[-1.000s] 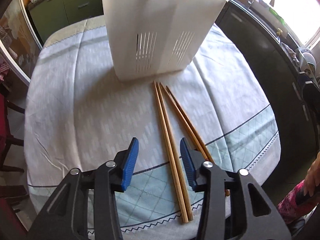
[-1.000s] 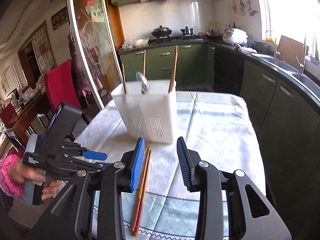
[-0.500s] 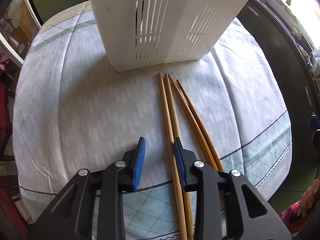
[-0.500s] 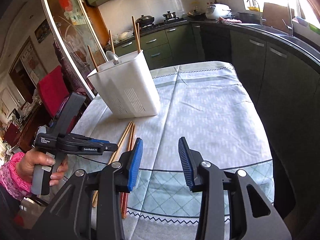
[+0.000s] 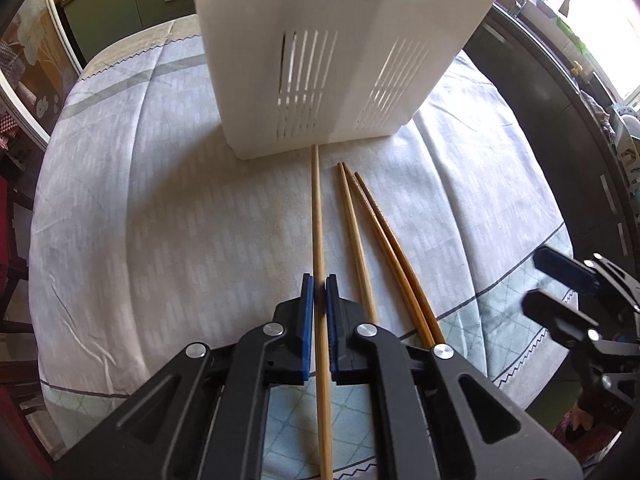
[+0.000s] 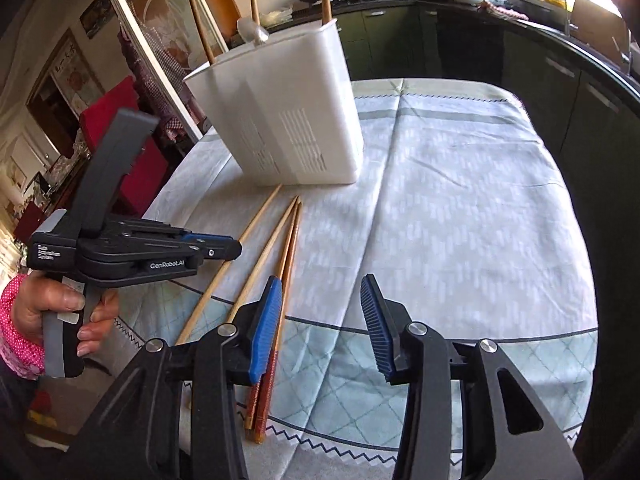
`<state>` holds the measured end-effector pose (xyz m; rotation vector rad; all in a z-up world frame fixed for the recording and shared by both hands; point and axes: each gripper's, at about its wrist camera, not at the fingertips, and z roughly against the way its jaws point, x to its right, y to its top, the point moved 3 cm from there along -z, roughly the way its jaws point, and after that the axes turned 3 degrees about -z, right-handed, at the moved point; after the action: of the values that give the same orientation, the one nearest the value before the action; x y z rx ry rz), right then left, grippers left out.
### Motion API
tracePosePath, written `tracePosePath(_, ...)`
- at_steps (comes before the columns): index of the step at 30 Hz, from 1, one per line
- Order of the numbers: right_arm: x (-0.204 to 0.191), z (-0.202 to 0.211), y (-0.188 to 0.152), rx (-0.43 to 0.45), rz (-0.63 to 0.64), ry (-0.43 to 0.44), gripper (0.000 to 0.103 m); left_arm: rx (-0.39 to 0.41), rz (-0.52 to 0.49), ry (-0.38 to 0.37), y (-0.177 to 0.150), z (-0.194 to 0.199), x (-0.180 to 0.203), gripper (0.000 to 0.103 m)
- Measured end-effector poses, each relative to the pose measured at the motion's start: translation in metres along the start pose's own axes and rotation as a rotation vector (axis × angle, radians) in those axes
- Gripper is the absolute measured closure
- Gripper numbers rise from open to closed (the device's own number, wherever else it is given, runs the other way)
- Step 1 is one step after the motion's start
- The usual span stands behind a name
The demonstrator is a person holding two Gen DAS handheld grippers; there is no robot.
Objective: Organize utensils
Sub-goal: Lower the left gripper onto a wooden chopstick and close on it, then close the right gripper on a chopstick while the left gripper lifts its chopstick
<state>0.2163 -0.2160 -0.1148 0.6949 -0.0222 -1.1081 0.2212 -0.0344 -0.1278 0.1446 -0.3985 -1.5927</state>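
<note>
Four chopsticks: left tongs (image 5: 319, 280) clamp one (image 5: 318, 216), three (image 5: 374, 236) loose at its 1 o'clock; right tongs (image 6: 322, 312) wide open, empty.

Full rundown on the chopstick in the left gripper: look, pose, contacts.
The pale chopstick is a slim, straight stick, light bamboo or wood by the look. The left gripper is shut on it, blue pads on either side around mid-length. It points at the white utensil holder, its far tip at the holder's base; actual contact cannot be told. It sits apart from the three other chopsticks on the tablecloth. Whether it is lifted is unclear.
</note>
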Motion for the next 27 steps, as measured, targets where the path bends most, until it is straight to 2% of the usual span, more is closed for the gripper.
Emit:
tracePosePath(3,-0.007,-0.026,0.006,-0.072,0.010,0.033,0.064,0.097,0.000,-0.006,-0.005,0.025,-0.008,0.097)
tracePosePath(4,-0.009,-0.034,0.008,-0.091,0.017,0.034,0.072,0.132,-0.001,-0.002,-0.007,0.034,-0.010,0.097)
tracePosePath(5,-0.012,-0.040,0.010,-0.103,0.028,0.025,0.075,0.170,-0.003,0.002,-0.009,0.044,-0.013,0.097)
tracePosePath(9,-0.019,-0.055,0.016,-0.102,0.080,-0.066,0.075,0.303,-0.023,0.035,-0.023,0.080,-0.021,0.097)
tracePosePath(11,-0.022,-0.060,0.017,-0.107,0.094,-0.087,0.075,0.346,-0.038,0.045,-0.026,0.091,-0.022,0.097)
tracePosePath(23,-0.033,-0.078,0.017,-0.126,0.164,-0.217,0.075,0.432,-0.057,0.016,-0.046,0.115,-0.025,0.097)
tracePosePath(27,-0.038,-0.078,0.012,-0.140,0.180,-0.212,0.075,0.438,-0.061,0.014,-0.049,0.116,-0.026,0.097)
